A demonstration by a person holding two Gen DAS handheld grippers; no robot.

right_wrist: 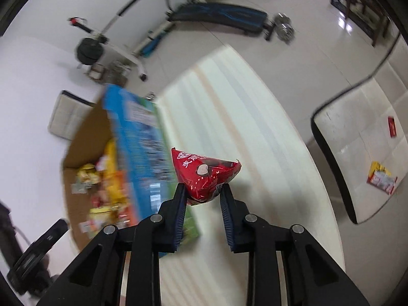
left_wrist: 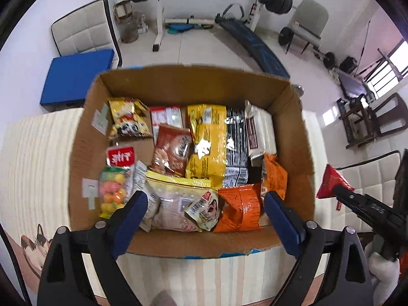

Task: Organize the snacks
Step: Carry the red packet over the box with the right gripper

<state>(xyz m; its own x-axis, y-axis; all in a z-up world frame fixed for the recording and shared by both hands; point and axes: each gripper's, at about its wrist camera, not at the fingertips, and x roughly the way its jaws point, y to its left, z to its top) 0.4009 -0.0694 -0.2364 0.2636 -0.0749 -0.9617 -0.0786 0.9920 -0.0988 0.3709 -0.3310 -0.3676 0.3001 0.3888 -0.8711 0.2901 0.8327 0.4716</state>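
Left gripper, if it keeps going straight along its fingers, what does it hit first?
Probably the pale pink snack bag at the near end of the cardboard box, right between the open left gripper fingers. The small packet lying on it may touch first; depth is unclear.

barbell rack [left_wrist: 158, 12], slanted sit-up bench [left_wrist: 252, 46], blue mat [left_wrist: 76, 76] against cream chair [left_wrist: 84, 30], striped tabletop [left_wrist: 33, 158]

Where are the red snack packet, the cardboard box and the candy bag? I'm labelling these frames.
red snack packet [right_wrist: 204, 172]: right wrist view, printed front face.
cardboard box [left_wrist: 193, 83]: left wrist view, far inner wall.
candy bag [left_wrist: 113, 191]: left wrist view, clear middle over the coloured candies.
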